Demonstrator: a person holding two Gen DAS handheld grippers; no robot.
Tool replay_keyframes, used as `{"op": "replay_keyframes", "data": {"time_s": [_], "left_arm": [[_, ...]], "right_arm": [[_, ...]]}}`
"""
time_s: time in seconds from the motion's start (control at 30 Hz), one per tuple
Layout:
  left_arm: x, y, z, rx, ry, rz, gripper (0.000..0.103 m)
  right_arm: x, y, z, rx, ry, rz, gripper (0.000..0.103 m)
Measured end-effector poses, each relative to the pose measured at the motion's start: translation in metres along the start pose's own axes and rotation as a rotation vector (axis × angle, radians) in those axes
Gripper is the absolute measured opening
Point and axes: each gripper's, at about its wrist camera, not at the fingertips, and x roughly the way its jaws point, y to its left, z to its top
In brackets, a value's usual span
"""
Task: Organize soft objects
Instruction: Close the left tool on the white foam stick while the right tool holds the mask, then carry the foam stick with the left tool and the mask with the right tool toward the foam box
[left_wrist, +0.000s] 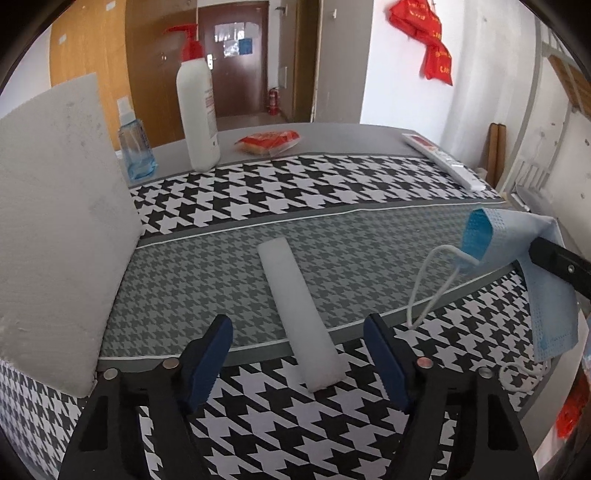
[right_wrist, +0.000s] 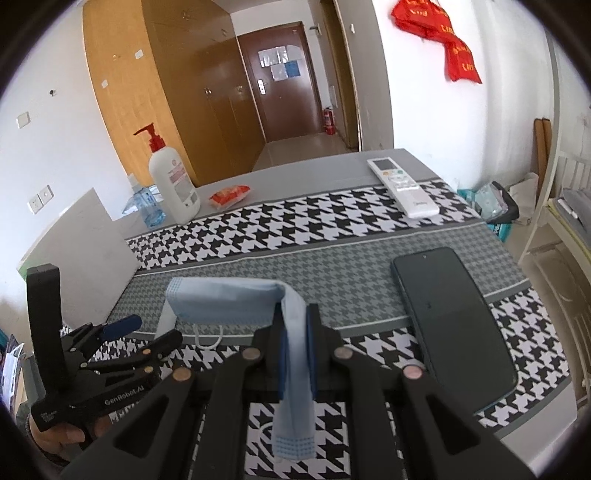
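A long white foam strip (left_wrist: 301, 317) lies flat on the houndstooth tablecloth (left_wrist: 332, 192). My left gripper (left_wrist: 297, 325) stands open astride the strip's near half, with its blue pads (left_wrist: 207, 362) clear of both sides. A light blue face mask (right_wrist: 221, 299) hangs folded over my right gripper (right_wrist: 297, 317), which is shut on it. One ear loop dangles toward the cloth. From the left wrist the mask (left_wrist: 546, 266) shows at the right edge, with a black finger (left_wrist: 561, 262) of the right gripper on it. The left gripper (right_wrist: 122, 332) appears low left in the right wrist view.
A large white foam board (left_wrist: 55, 221) stands at the table's left. At the back are a white pump bottle (left_wrist: 197, 110), a small spray bottle (left_wrist: 135, 147), a red snack packet (left_wrist: 269, 142) and a white remote (right_wrist: 402, 188). A dark phone (right_wrist: 454, 314) lies at the right.
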Motion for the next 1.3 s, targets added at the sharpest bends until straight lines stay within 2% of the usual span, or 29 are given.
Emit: {"op": "replay_keyframes", "data": {"time_s": [0.23, 0.47, 0.57, 0.63, 0.97, 1.3], "left_arm": [[0.005, -0.002, 0.001, 0.001, 0.021, 0.002, 0.059], [0.009, -0.004, 0.004, -0.001, 0.024, 0.013, 0.051], [0.009, -0.007, 0.004, 0.005, 0.022, 0.024, 0.042], [0.009, -0.008, 0.004, 0.009, 0.020, 0.023, 0.029], [0.006, -0.007, 0.004, 0.000, 0.005, 0.022, 0.017], [-0.007, -0.006, 0.002, 0.036, -0.036, 0.022, 0.017]], "right_arm": [[-0.002, 0.003, -0.001, -0.008, -0.008, 0.013, 0.012], [-0.003, 0.003, -0.003, -0.006, -0.009, 0.019, 0.012], [-0.004, 0.001, -0.003, 0.003, -0.007, 0.023, 0.012], [-0.005, -0.001, -0.004, 0.009, -0.008, 0.023, 0.013], [-0.008, -0.001, -0.006, 0.010, -0.017, 0.027, 0.012], [-0.011, 0.005, -0.004, -0.001, -0.027, 0.029, 0.012]]}}
